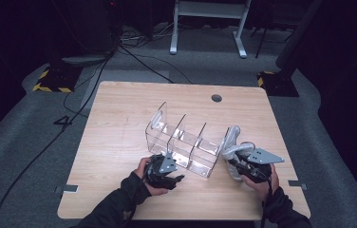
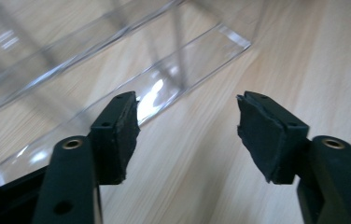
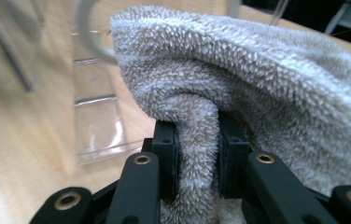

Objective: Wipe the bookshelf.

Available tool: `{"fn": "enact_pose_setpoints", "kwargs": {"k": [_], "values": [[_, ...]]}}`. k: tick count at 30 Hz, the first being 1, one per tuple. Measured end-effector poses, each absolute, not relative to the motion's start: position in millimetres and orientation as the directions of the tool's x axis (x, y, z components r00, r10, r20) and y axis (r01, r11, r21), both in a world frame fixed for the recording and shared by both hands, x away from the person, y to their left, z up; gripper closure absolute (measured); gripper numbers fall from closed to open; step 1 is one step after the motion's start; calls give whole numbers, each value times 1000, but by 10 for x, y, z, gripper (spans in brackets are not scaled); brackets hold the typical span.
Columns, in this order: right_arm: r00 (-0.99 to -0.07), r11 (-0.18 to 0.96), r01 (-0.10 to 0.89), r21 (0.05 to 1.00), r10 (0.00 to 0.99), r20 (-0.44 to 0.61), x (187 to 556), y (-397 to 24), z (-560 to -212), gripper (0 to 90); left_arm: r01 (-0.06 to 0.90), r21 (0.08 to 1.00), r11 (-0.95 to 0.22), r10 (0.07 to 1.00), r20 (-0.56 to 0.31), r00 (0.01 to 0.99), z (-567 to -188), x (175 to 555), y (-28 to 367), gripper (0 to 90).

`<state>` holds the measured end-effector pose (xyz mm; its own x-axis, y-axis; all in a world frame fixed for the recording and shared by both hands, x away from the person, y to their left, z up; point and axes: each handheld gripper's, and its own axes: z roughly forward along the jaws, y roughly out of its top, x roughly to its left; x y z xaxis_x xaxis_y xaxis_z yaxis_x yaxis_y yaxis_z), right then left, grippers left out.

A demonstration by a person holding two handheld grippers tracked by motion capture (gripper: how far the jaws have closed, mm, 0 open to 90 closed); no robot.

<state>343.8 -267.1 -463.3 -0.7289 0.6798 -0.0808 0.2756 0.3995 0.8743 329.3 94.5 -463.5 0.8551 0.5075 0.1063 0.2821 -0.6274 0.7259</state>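
1. My right gripper (image 3: 196,140) is clamped on a fold of the grey towel (image 3: 239,70), which bulges just past its jaws.
2. My left gripper (image 2: 187,135) stands open, nothing between the pads.
3. The clear acrylic organizer (image 2: 117,70) lies just ahead of the left jaws, on the wooden table (image 2: 304,56).

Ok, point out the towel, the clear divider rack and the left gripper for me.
towel (image 3: 257,70), right gripper view, on its fluffy top fold.
clear divider rack (image 1: 184,140), high view, on a middle partition.
left gripper (image 2: 187,135), left gripper view, midway between its open jaws.
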Motion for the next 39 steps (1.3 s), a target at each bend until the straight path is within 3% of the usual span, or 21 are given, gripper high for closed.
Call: {"fn": "enact_pose_setpoints", "kwargs": {"k": [3,5,10,13,14,16,20,22,28,30,33,37,39], "values": [[-766,430,254,866,637,-91,3335,-2608,-4641,738,352,731,-585,585,79,807,-4713,3367,1211,317],[-795,448,217,867,596,-109,3257,-2543,-4610,738,374,722,-582,636,118,762,-4767,3447,1314,281],[-829,419,121,900,542,-140,3120,-2498,-4445,737,423,731,-536,694,95,714,-4790,3660,1439,290],[-829,389,102,916,542,-138,3096,-2512,-4379,737,432,727,-534,700,94,708,-4807,3733,1457,287],[-820,371,86,925,554,-146,3084,-2514,-4323,737,442,725,-527,708,88,701,-4821,3772,1464,238],[-810,358,78,931,567,-150,3090,-2512,-4299,737,457,744,-488,711,35,703,-4832,3861,1485,226],[-805,361,85,929,574,-149,3127,-2494,-4315,737,408,767,-495,691,63,720,-4822,3898,1453,230],[-805,358,99,928,578,-137,3160,-2483,-4343,736,427,773,-470,694,25,719,-4824,3956,1439,215],[-798,377,122,918,587,-135,3200,-2482,-4401,736,456,796,-398,677,-80,731,-4829,4183,1481,261],[-792,387,133,913,595,-137,3212,-2484,-4417,737,438,792,-426,678,-41,734,-4860,4212,1463,274],[-785,400,141,906,602,-144,3230,-2483,-4435,738,431,785,-446,692,-3,722,-4857,4211,1448,368],[-780,402,147,904,609,-144,3275,-2481,-4468,738,438,774,-456,708,17,706,-4846,4197,1485,566],[-782,397,169,902,611,-122,3300,-2466,-4509,738,440,772,-458,708,17,706,-4843,4183,1499,594]]}}
